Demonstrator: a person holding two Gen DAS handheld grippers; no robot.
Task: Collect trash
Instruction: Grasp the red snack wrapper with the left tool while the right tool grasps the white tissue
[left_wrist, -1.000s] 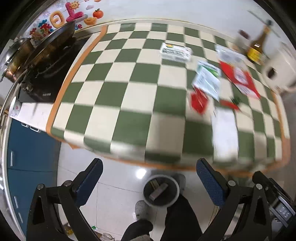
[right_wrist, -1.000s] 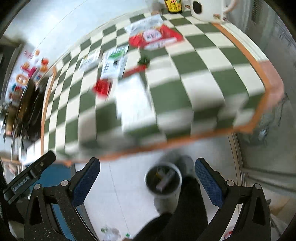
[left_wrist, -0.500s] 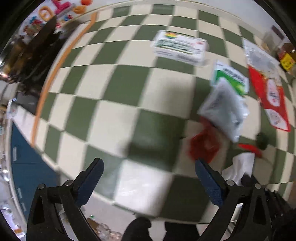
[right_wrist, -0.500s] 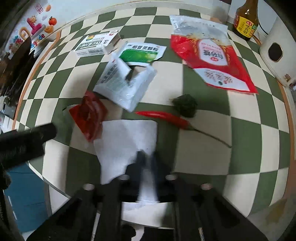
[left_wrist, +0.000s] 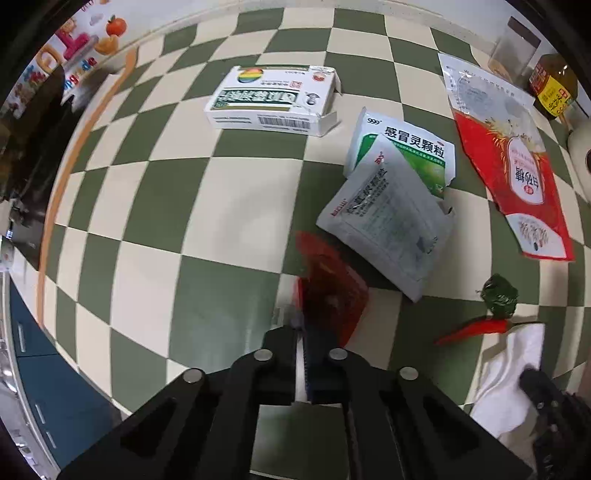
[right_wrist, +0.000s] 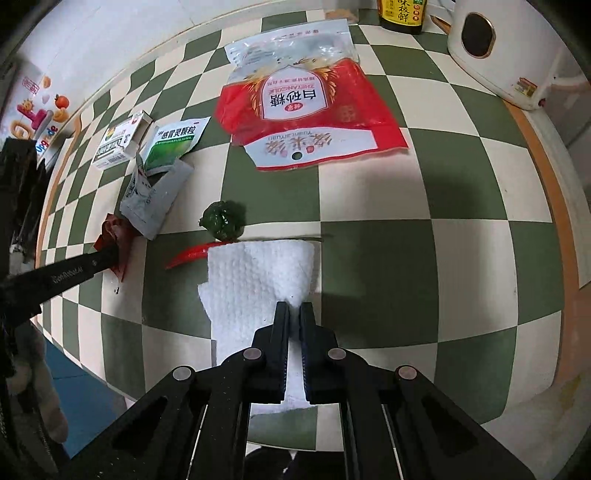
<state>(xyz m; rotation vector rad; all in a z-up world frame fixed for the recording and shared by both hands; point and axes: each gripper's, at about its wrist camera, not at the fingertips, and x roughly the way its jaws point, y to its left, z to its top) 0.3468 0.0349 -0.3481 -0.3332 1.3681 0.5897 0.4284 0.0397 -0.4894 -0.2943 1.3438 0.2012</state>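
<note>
On the checkered table (right_wrist: 461, 192), the right gripper (right_wrist: 294, 308) pinches the white paper towel (right_wrist: 258, 277) and the left gripper (left_wrist: 303, 325) clamps the red wrapper (left_wrist: 332, 291), so either thin grip could slip, or the towel could drag the chili (right_wrist: 188, 254) away.

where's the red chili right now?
Right wrist view: the red chili lies on the checkered tablecloth, just below the green clump, its stem end tucked under the white paper towel.
</note>
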